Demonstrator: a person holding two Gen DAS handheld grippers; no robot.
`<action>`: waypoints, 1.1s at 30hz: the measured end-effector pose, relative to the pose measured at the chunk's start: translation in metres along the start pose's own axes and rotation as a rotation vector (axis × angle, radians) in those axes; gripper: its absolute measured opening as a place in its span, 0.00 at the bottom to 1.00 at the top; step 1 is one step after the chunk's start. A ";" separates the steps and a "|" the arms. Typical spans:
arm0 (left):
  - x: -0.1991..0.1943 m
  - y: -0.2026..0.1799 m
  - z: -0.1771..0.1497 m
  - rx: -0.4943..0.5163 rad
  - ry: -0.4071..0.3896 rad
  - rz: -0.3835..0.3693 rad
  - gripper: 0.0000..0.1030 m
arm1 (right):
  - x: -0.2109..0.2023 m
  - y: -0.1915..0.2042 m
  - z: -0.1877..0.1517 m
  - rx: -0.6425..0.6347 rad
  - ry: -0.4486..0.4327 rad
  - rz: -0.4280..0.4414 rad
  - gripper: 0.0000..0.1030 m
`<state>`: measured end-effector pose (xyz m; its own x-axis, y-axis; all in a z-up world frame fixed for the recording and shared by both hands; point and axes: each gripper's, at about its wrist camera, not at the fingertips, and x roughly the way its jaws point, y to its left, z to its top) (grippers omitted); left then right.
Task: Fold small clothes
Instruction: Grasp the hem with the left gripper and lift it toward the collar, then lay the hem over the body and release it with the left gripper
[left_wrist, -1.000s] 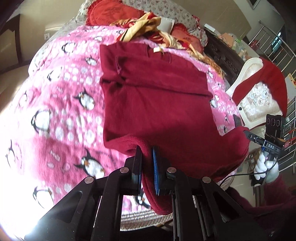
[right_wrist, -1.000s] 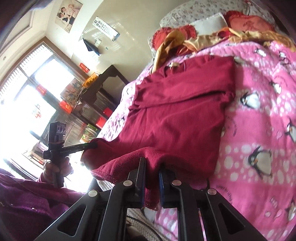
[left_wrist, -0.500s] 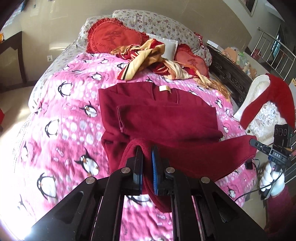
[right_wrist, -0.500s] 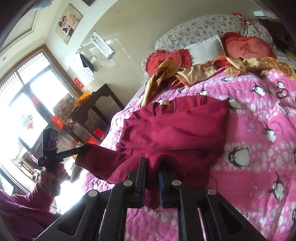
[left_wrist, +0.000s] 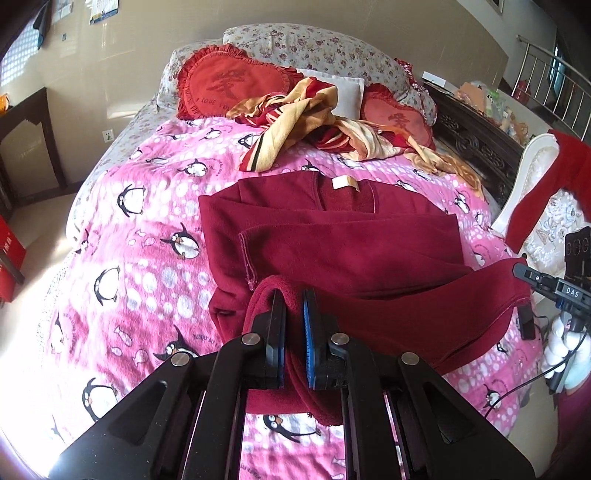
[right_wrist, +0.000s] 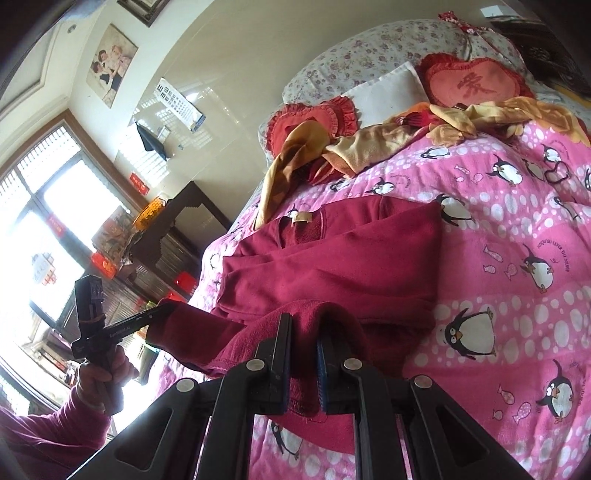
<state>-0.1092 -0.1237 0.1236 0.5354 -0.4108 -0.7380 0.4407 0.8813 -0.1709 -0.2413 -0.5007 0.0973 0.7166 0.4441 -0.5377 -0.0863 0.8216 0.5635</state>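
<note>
A dark red fleece top (left_wrist: 343, 243) lies on the pink penguin blanket (left_wrist: 147, 258), collar and tan label at the far end, sleeves folded across its chest. My left gripper (left_wrist: 293, 299) is shut on the left corner of its bottom hem. My right gripper (right_wrist: 303, 325) is shut on the other hem corner; it also shows at the right of the left wrist view (left_wrist: 524, 291). The hem hangs stretched between them, lifted above the blanket at the near end. The top also shows in the right wrist view (right_wrist: 332, 266).
Yellow and red clothes (left_wrist: 306, 118) are piled at the bed's far end by heart cushions (left_wrist: 225, 85) and pillows. A dark carved bedside unit (left_wrist: 476, 144) and a white chair (left_wrist: 546, 206) with a red garment stand right. A dark cabinet (right_wrist: 177, 229) stands left.
Both grippers have risen and pulled back with the hem, lifting the bottom of the top off the blanket; more of the bed and pillows shows now.
</note>
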 end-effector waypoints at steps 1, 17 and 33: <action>0.001 0.000 0.001 0.003 -0.002 0.004 0.07 | 0.001 -0.001 0.001 0.004 -0.001 -0.001 0.10; 0.025 0.006 0.022 -0.023 -0.014 0.036 0.07 | 0.012 -0.009 0.022 0.018 -0.019 -0.030 0.10; 0.064 0.017 0.057 -0.055 -0.004 0.069 0.07 | 0.045 -0.030 0.059 0.055 -0.043 -0.071 0.10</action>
<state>-0.0264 -0.1488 0.1108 0.5663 -0.3498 -0.7463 0.3627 0.9188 -0.1555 -0.1662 -0.5265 0.0931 0.7486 0.3689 -0.5510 0.0027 0.8292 0.5589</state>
